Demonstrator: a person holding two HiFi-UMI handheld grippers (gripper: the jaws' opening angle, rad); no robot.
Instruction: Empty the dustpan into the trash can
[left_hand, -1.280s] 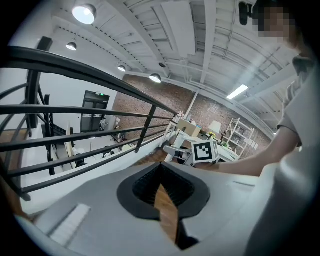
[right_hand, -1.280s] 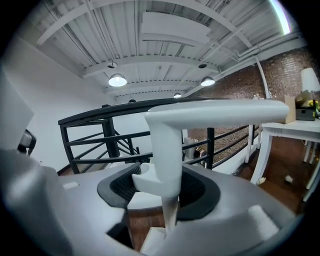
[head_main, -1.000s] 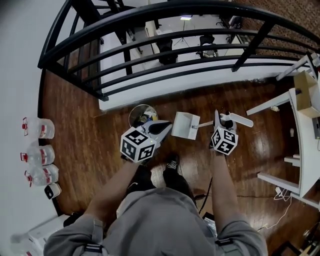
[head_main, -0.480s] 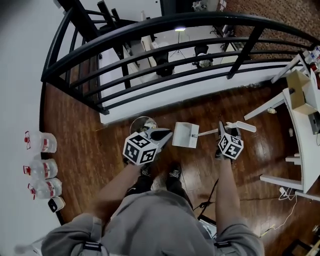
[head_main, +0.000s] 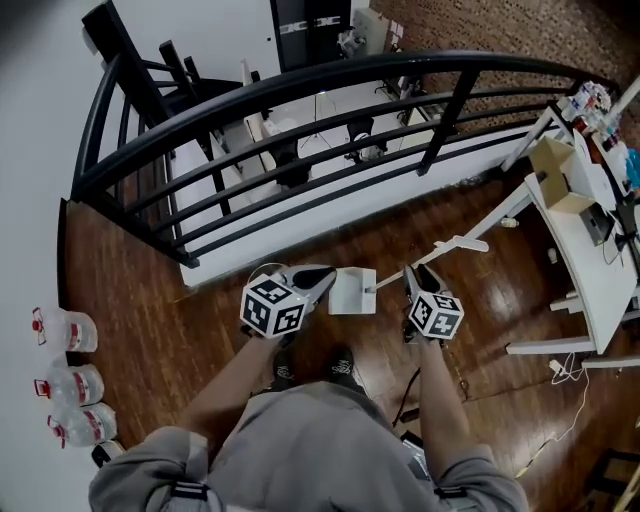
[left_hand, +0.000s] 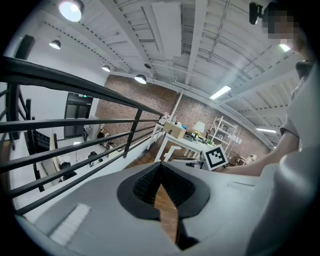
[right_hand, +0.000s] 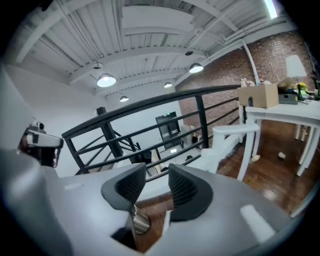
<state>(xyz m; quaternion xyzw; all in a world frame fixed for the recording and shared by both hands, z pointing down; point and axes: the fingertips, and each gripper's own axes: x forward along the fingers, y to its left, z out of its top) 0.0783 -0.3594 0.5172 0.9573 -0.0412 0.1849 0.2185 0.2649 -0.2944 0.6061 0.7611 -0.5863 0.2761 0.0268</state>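
One white dustpan (head_main: 352, 291) sits on the wooden floor between the two grippers. Its long axis runs right and up-frame, with the pan end beside the single trash can (head_main: 255, 273) and the handle toward the white table (head_main: 585, 262). The left gripper (left_hand: 161, 172), pads together, hangs over the can. The right gripper (right_hand: 156, 187) has just been closing, but its jaws stand apart and grip nothing. Three bottles (head_main: 73, 385) line the wall.

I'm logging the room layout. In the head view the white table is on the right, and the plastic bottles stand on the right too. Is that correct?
Not quite. The plastic bottles stand on the left, not the right, as the head view shows. The white table is on the right, as you said.
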